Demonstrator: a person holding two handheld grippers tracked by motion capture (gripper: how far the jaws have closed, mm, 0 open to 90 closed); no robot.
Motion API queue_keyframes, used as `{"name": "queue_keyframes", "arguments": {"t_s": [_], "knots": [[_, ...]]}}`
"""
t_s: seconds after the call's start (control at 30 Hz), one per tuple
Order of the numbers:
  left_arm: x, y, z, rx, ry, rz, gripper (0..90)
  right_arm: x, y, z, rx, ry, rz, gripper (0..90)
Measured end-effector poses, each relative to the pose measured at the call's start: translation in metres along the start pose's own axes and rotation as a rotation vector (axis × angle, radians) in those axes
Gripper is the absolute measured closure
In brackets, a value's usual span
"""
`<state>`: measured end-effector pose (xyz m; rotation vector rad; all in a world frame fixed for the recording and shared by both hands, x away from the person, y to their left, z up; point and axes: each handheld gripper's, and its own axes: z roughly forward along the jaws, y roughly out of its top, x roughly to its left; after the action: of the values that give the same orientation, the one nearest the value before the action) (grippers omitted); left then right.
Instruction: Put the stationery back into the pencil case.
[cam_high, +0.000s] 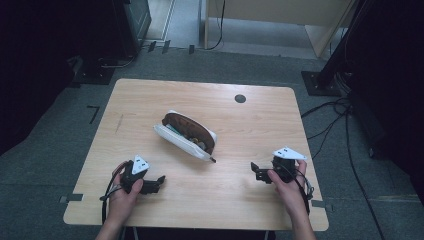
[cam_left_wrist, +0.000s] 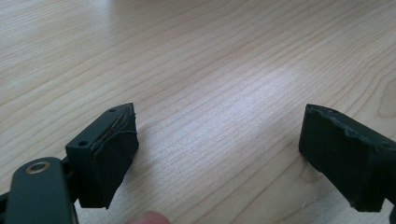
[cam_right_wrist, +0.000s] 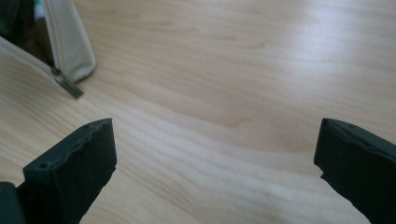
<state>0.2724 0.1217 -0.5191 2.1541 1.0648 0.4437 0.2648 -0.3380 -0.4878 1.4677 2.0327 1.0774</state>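
Near the table's (cam_high: 150, 210) front edge, my left gripper (cam_high: 159, 181) at seven o'clock and right gripper (cam_high: 254, 170) at five both rest with jaws apart, empty. Toward the centre lies the white fabric zip pouch (cam_high: 182, 140), unzipped, brown-lined, partly filled. It looks light, soft and floppy; I'd pinch its stiffer zipper rim.

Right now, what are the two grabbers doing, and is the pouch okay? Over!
Left gripper open, empty, low over the table. Right gripper open, empty. Pouch unzipped, lying mid-table, untouched. Nothing in the way.
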Motion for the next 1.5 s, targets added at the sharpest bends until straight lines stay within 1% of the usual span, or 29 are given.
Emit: {"name": "queue_keyframes", "arguments": {"t_s": [0.07, 0.13, 0.23, 0.47, 0.63, 0.7, 0.83, 0.97, 1.03, 1.07, 1.5], "knots": [[0.0, 0.0, 0.0, 0.0, 0.0, 0.0, 12.0, -0.004, -0.008, -0.001, 0.009, -0.008, 0.004, 0.0], [0.0, 0.0, 0.0, 0.0, 0.0, 0.0, 12.0, -0.008, -0.016, -0.001, 0.016, -0.018, 0.019, 0.0], [0.0, 0.0, 0.0, 0.001, 0.0, 0.001, 12.0, -0.014, -0.028, -0.003, 0.031, -0.044, 0.034, 0.0], [0.0, 0.0, 0.0, 0.0, 0.0, 0.0, 12.0, -0.023, -0.045, -0.013, 0.052, -0.058, 0.052, 0.0], [0.0, 0.0, 0.0, 0.001, 0.0, 0.001, 12.0, -0.03, -0.053, -0.018, 0.058, -0.072, 0.062, 0.0], [0.0, 0.0, 0.0, 0.001, 0.0, 0.002, 12.0, -0.032, -0.057, -0.019, 0.068, -0.079, 0.076, 0.0], [0.0, 0.0, 0.0, 0.002, 0.0, 0.002, 12.0, -0.035, -0.06, -0.022, 0.073, -0.094, 0.087, 0.0], [0.0, 0.0, 0.0, 0.0, -0.004, 0.007, 12.0, -0.034, -0.061, -0.021, 0.08, -0.134, 0.074, 0.0], [-0.001, 0.0, 0.0, 0.001, -0.008, 0.014, 12.0, -0.032, -0.061, -0.02, 0.098, -0.173, 0.051, 0.0], [-0.001, 0.0, 0.0, 0.001, -0.009, 0.014, 12.0, -0.031, -0.061, -0.019, 0.1, -0.178, 0.047, 0.0], [-0.001, 0.0, 0.0, 0.001, -0.008, 0.015, 12.0, -0.03, -0.06, -0.019, 0.098, -0.177, 0.048, 0.0]]}}
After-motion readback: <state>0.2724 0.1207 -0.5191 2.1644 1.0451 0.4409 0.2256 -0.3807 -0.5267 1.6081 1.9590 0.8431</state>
